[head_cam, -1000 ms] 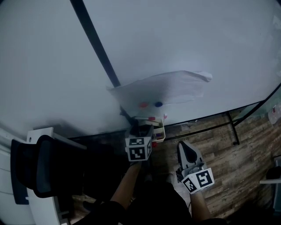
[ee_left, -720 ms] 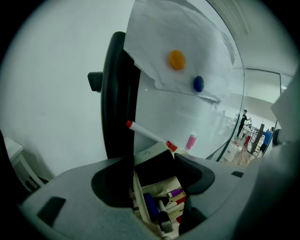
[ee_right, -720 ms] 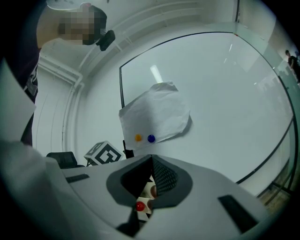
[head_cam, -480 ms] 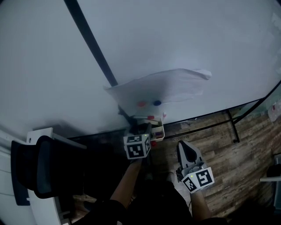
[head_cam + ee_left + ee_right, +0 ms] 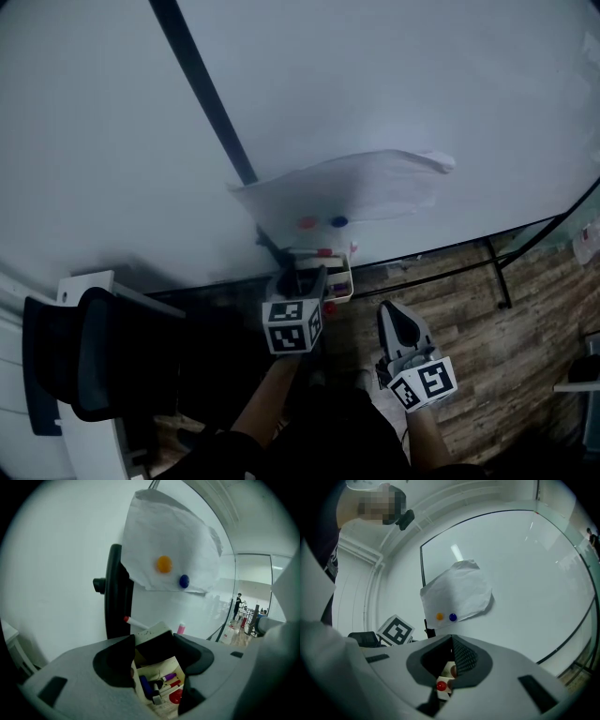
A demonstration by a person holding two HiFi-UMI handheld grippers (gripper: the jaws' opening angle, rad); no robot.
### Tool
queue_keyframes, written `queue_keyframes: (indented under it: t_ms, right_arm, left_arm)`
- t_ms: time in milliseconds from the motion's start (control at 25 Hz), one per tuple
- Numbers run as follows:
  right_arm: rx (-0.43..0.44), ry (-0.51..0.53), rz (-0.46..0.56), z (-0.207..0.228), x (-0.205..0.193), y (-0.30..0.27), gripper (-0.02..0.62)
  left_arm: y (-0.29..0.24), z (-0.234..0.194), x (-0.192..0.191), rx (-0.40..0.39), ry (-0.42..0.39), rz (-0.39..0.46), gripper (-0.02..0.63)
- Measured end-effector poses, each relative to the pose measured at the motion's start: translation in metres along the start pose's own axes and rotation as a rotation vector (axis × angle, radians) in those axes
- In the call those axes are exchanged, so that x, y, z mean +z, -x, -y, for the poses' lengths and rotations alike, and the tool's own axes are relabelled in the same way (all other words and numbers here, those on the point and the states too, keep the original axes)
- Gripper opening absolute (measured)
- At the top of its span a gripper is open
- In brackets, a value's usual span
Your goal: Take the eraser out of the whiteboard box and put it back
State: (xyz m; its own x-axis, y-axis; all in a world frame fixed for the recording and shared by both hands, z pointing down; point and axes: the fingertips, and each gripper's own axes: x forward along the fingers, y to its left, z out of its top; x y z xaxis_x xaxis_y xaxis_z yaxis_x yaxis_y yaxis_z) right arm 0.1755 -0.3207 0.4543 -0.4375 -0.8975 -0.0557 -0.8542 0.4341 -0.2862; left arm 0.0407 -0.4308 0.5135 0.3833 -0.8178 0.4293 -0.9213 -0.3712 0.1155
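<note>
The eraser (image 5: 151, 633), a cream-topped block with a black underside, sits between the jaws of my left gripper (image 5: 154, 642). The jaws have just been closing and both press on its sides. It hangs just above the white whiteboard box (image 5: 162, 664), which holds several markers (image 5: 161, 679). In the head view the left gripper (image 5: 305, 279) is at the box (image 5: 343, 287), under the paper on the whiteboard. My right gripper (image 5: 391, 311) hovers to the right, its tips together and nothing between them; its own view shows the right gripper (image 5: 452, 638) facing the board.
A white paper sheet (image 5: 361, 192) is pinned to the whiteboard by a red magnet (image 5: 307, 224) and a blue magnet (image 5: 338, 222). A black frame strip (image 5: 211, 103) crosses the board. A dark office chair (image 5: 94, 361) stands at the left. The board's stand leg (image 5: 497, 272) rests on wooden floor.
The left gripper's marker cube has drawn slightly back from the box toward the person. The right gripper has stayed in place.
</note>
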Motion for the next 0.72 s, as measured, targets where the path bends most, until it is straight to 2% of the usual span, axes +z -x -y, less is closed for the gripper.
queue_keyframes:
  t_ms: [320, 600, 720]
  right_arm:
    - [0.005, -0.013, 0.034, 0.000, 0.011, -0.002, 0.003]
    - [0.027, -0.001, 0.052, -0.008, 0.020, -0.006, 0.003]
    - [0.036, 0.013, 0.073, -0.013, 0.032, -0.007, 0.003]
  left_arm:
    - [0.036, 0.025, 0.033, -0.100, -0.044, 0.132, 0.250]
    - [0.059, 0.036, 0.049, -0.132, -0.076, 0.219, 0.250]
    - [0.074, 0.044, 0.066, -0.168, -0.098, 0.292, 0.250]
